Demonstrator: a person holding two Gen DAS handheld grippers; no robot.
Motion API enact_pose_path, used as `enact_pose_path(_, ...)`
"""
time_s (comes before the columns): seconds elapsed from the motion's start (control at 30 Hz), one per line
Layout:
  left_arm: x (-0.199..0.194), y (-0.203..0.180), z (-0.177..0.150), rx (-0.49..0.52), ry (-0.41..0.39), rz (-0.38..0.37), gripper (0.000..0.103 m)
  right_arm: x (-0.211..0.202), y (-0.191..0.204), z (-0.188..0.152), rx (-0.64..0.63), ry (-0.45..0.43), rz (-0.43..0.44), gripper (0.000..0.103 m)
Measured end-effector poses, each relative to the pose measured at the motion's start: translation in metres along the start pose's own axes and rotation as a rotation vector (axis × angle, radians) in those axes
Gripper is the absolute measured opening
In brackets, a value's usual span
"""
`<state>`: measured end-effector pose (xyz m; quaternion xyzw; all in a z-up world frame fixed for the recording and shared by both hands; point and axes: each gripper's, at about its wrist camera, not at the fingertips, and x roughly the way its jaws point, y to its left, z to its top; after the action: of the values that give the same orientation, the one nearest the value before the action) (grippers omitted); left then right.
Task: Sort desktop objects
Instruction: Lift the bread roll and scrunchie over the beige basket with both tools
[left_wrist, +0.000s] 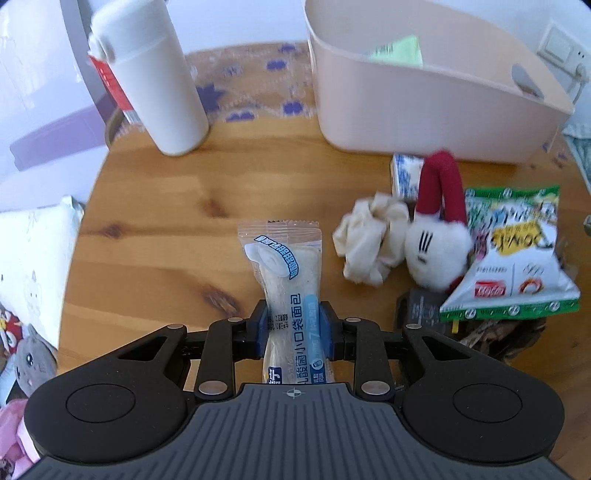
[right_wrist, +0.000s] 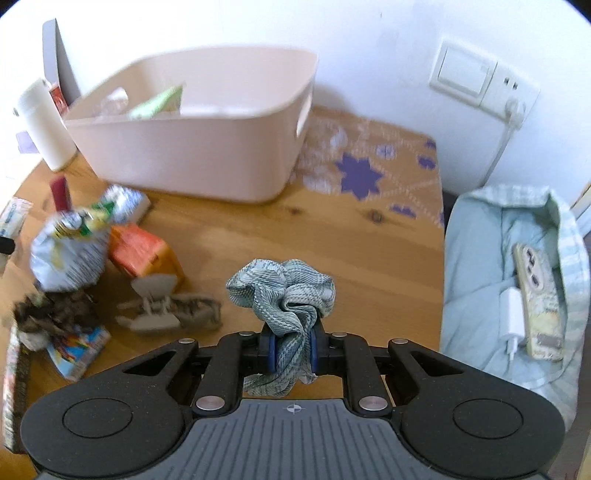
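My left gripper is shut on a clear-wrapped bread packet with blue print, held above the round wooden table. The packet sticks out ahead between the blue pads. My right gripper is shut on a blue-green plaid scrunchie, lifted off the table. A pink plastic bin stands at the back of the table; it shows in the right wrist view too, as the bin, with a green packet inside.
A white bottle stands back left. Right of the bread lie a cream scrunchie, a red-and-white plush and a green snack bag. An orange packet and a hair clip lie left of the right gripper. A phone rests on pale cloth.
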<state>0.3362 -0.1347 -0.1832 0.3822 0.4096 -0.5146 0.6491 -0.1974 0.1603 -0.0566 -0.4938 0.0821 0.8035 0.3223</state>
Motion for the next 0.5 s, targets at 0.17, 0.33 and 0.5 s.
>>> enact_pose_path(0.17,-0.020,0.007,0.021,0.023,-0.065,-0.003,0.028,-0.022,0.003,0.018,-0.016,-0.062,0.007,0.015)
enact_pose_path(0.33,-0.042,0.011,0.045,0.035,-0.142,-0.005,0.028,-0.042,0.001,0.042,0.004,-0.124,0.038,0.015)
enact_pose_path(0.5,-0.062,0.010,0.075,0.067,-0.214,0.004,0.028,-0.054,0.003,0.072,0.003,-0.173,0.040,0.015)
